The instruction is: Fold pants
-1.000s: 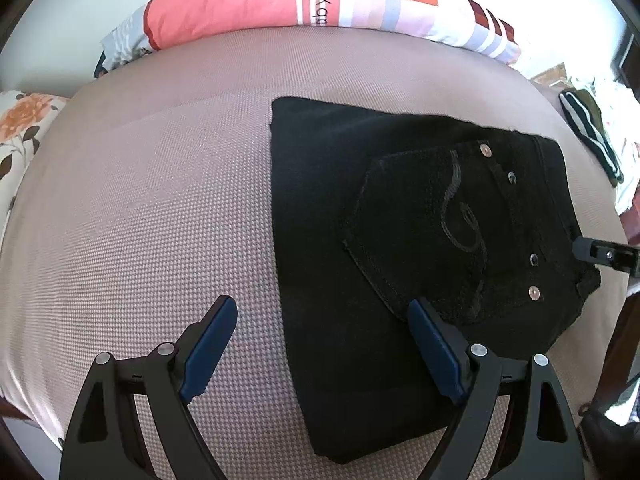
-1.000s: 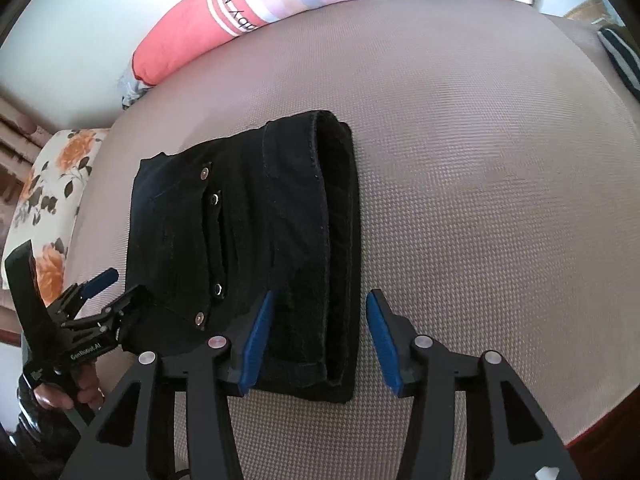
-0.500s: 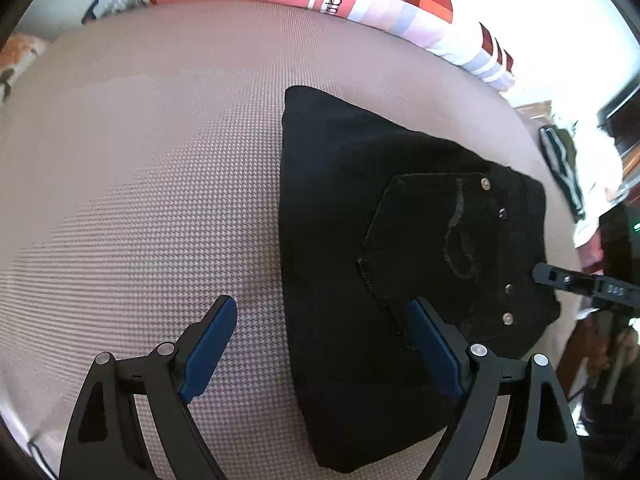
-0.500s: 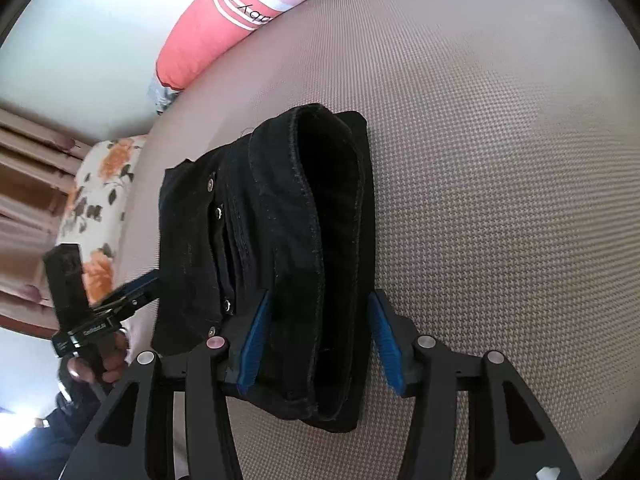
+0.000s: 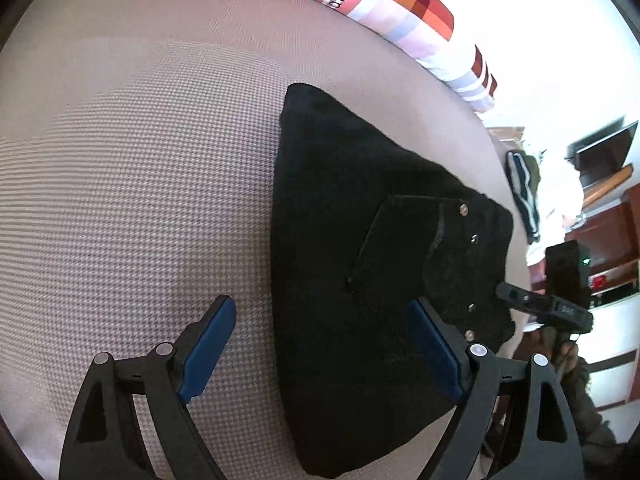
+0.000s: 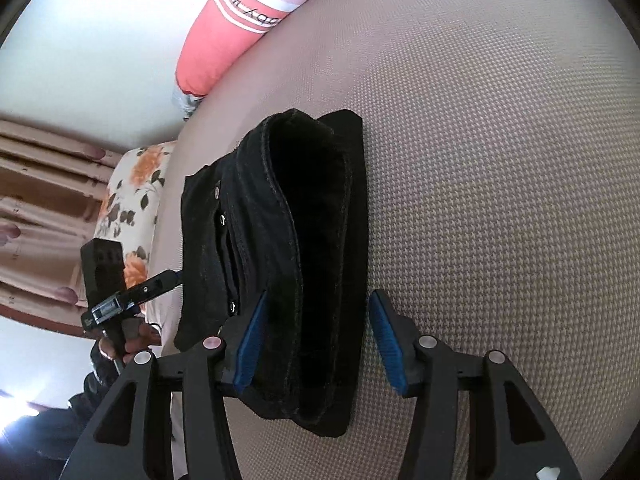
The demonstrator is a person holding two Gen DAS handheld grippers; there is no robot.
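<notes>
Two grippers are straddling black jeans (image 5: 360, 280), already folded compact and lying on the bed (image 5: 140, 160) below the striped pillow (image 5: 400, 12). Left gripper (image 5: 320, 344) is gaping, empty; right gripper (image 6: 316, 344) is half-spread, not pinching. Little remains.

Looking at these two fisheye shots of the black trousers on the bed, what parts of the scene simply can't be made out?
- Left wrist view: the folded black denim pants are cut off at the bottom edge, behind the left claw.
- Right wrist view: the layers inside the fold are too dark to count; whether the right claw touches the cloth is unclear.
- Both views: the print on the long pink patchwork pillow is cut short.
</notes>
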